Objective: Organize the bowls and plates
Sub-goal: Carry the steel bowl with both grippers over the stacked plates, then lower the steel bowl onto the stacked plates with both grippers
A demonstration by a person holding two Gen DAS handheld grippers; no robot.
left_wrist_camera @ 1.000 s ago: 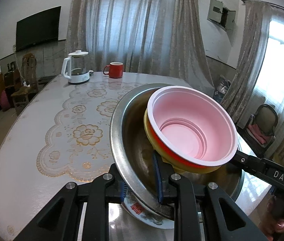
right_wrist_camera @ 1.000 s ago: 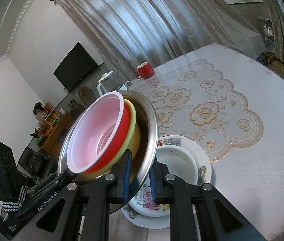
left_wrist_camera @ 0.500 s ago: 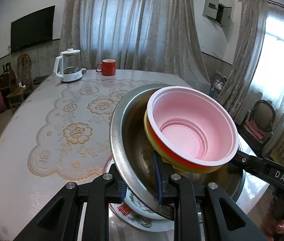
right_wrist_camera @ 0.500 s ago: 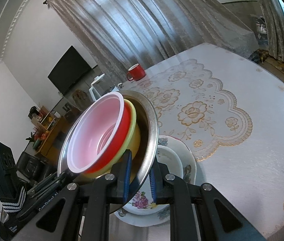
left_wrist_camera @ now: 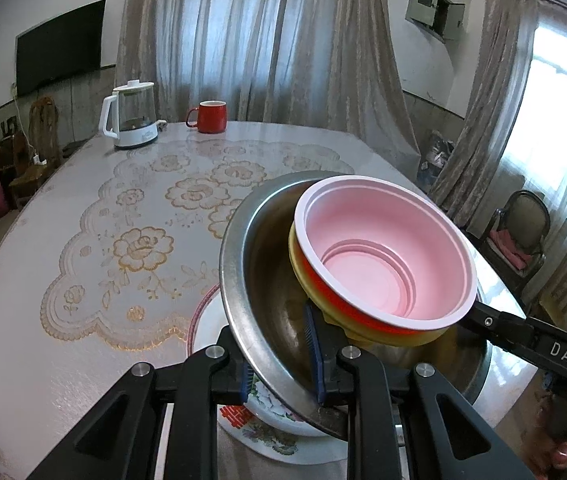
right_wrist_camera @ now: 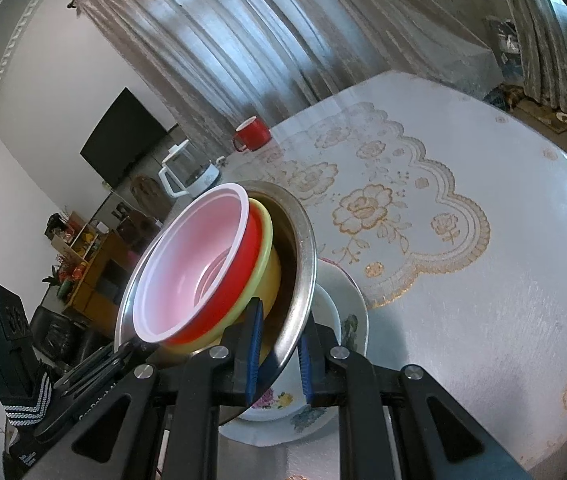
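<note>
A large steel bowl (left_wrist_camera: pixel 267 264) (right_wrist_camera: pixel 299 248) hangs above the table between both grippers. Nested in it are a yellow bowl (left_wrist_camera: pixel 297 256) (right_wrist_camera: pixel 269 268), a red bowl (left_wrist_camera: pixel 323 292) (right_wrist_camera: pixel 253 248) and a pink-lined white bowl (left_wrist_camera: pixel 383 248) (right_wrist_camera: pixel 191 264). My left gripper (left_wrist_camera: pixel 281 376) is shut on the steel bowl's near rim. My right gripper (right_wrist_camera: pixel 277 360) is shut on the opposite rim. Directly under the steel bowl a floral plate (left_wrist_camera: pixel 275 446) (right_wrist_camera: pixel 311 416) lies on the table with a white bowl (right_wrist_camera: pixel 325 308) on it, mostly hidden.
The round table (left_wrist_camera: pixel 43 352) (right_wrist_camera: pixel 483 320) has a gold rose lace pattern. A white kettle (left_wrist_camera: pixel 131 120) (right_wrist_camera: pixel 185 176) and a red mug (left_wrist_camera: pixel 210 116) (right_wrist_camera: pixel 253 134) stand at its far side. Chairs (left_wrist_camera: pixel 523 232) stand by the window on the right.
Both grippers have carried the bowl stack forward and a little down over the floral plate, which now shows more on the left in the left wrist view and is more covered in the right.
</note>
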